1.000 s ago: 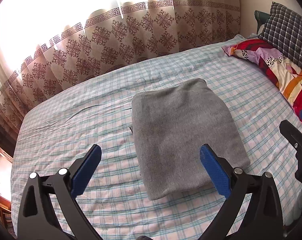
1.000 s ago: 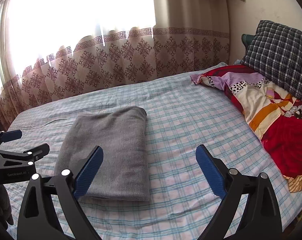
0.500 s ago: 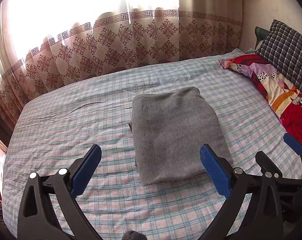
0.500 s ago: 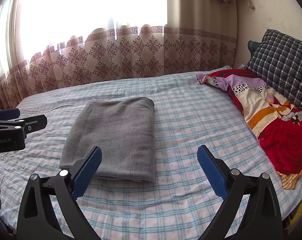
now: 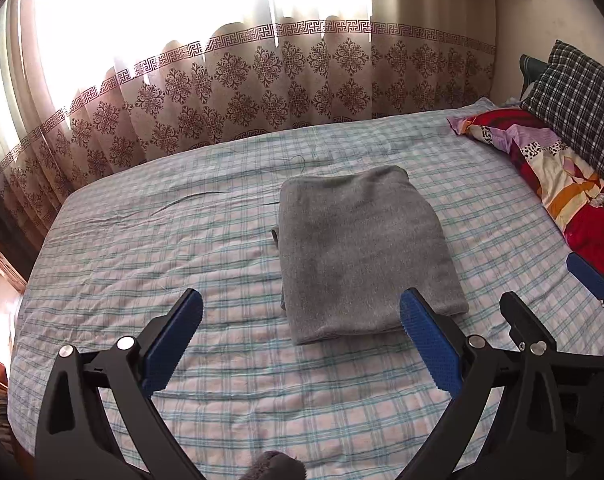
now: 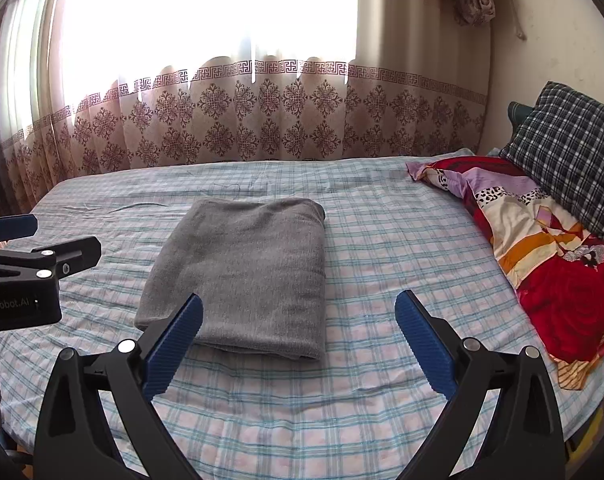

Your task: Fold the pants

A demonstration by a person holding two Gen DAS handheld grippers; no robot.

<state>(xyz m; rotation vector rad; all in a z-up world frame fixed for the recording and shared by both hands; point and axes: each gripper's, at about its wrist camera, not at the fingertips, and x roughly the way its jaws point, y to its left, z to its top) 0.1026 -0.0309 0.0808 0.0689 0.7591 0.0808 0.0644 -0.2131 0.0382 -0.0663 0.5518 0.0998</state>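
On the middle of the checked bed [image 5: 150, 240] lie the grey pants [image 5: 361, 252], already folded into a thick, neat rectangle. They look soft, light and limp, so a grip would best go on a folded edge, through all layers together. Both the left tool [image 5: 302, 340] and the right tool [image 6: 298, 340] hang above the bed near its front edge, jaws spread wide and holding nothing.

Sunlit patterned curtain [image 6: 238, 120] behind checked bed [image 6: 381, 248], plaid pillow [image 6: 569, 152] by pale wall [image 6: 549, 52].

Blown-out window [image 6: 206, 20] backlight, fisheye-warped edges
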